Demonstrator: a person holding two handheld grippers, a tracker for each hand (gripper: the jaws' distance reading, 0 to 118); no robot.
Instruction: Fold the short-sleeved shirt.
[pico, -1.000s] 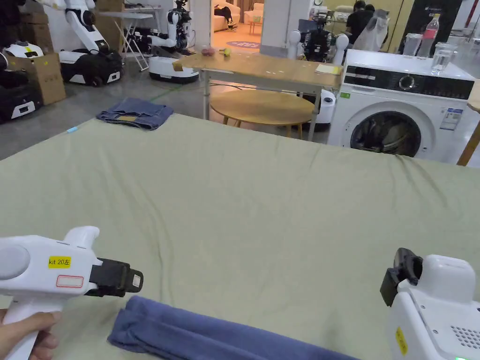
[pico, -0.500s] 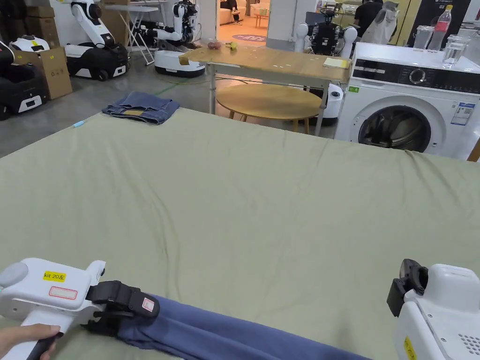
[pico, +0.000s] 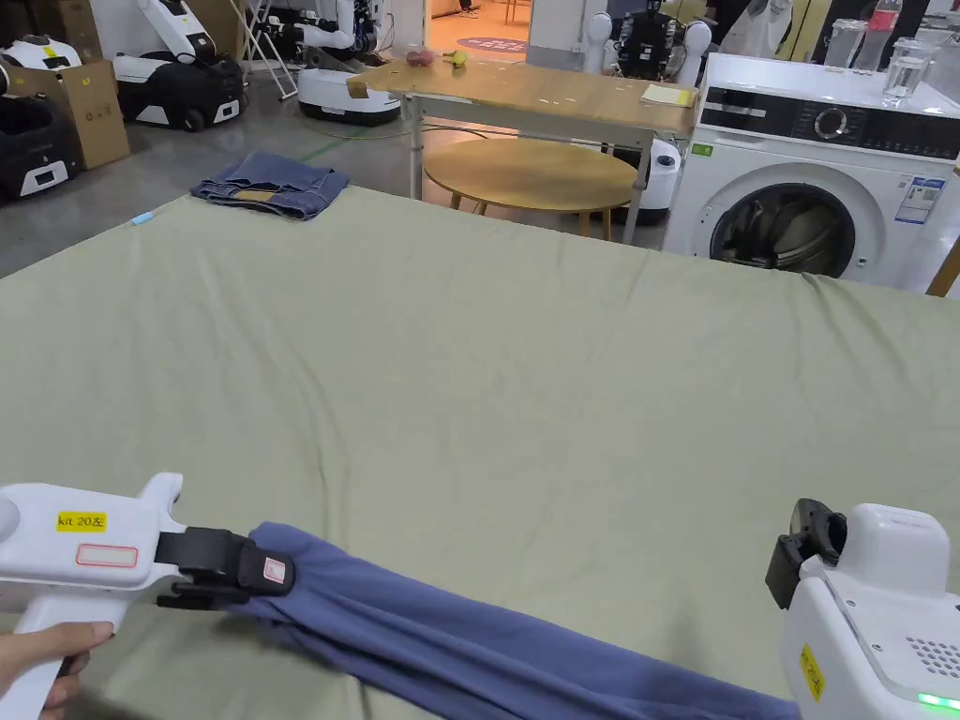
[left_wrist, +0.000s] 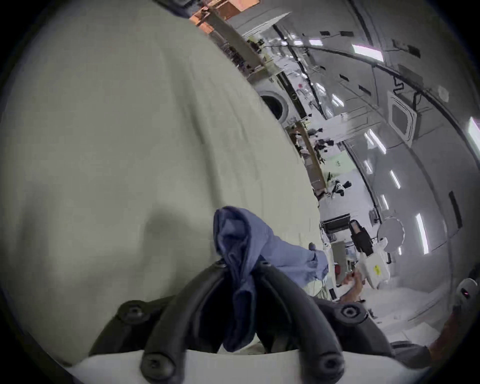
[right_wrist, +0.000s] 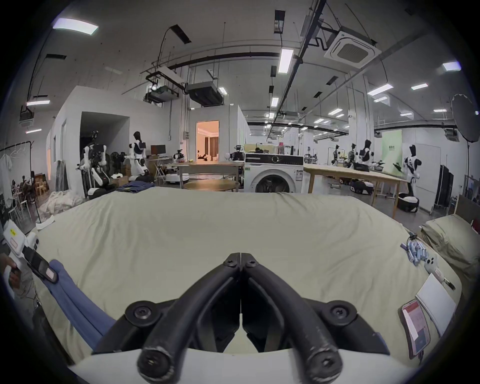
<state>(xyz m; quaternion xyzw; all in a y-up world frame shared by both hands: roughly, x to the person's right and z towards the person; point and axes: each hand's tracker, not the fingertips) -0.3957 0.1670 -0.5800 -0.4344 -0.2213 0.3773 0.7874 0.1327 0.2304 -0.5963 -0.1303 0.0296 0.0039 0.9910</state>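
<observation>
Shirt (pico: 487, 656), bunched blue at the bed's (pico: 525, 375) six o'clock edge, is pinched in the left gripper's (left_wrist: 240, 267) fingers; right gripper (right_wrist: 241, 256) clenched empty; spreading flat seems next.
</observation>
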